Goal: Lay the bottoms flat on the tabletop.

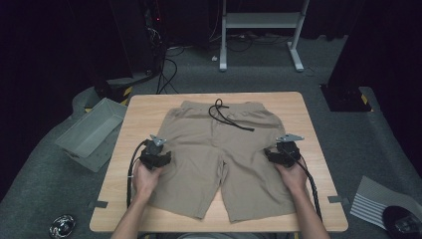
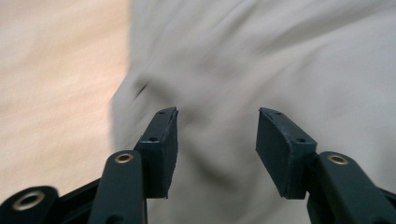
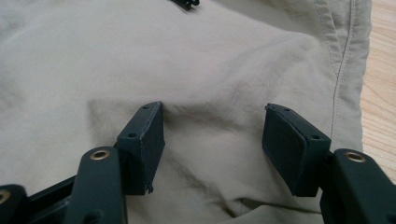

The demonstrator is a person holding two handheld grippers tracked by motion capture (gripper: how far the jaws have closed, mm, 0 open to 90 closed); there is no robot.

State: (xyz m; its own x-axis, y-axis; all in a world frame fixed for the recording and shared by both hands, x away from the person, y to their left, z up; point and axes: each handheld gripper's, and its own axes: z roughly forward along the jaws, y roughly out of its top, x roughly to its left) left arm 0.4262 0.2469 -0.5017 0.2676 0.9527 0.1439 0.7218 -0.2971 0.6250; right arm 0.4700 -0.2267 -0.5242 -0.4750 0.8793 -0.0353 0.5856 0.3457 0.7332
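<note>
Shorts (image 1: 219, 154), khaki, spread flat at centre of wooden table (image 1: 139, 112), black drawstring (image 1: 225, 115) loose at waistband. Left gripper (image 2: 217, 140) over the left leg's outer edge, jaws apart, cloth bunched between, not pinched. Right gripper (image 3: 212, 140) over the right side seam, jaws wide, nothing held.

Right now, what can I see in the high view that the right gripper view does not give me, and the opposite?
The high view gives the whole shorts spread flat on the table, the grey bin at its left, and both hands. The right gripper view gives the side seam stitching and the right tool with open jaws over the cloth. Both give the beige shorts, the black drawstring and the wood.
</note>
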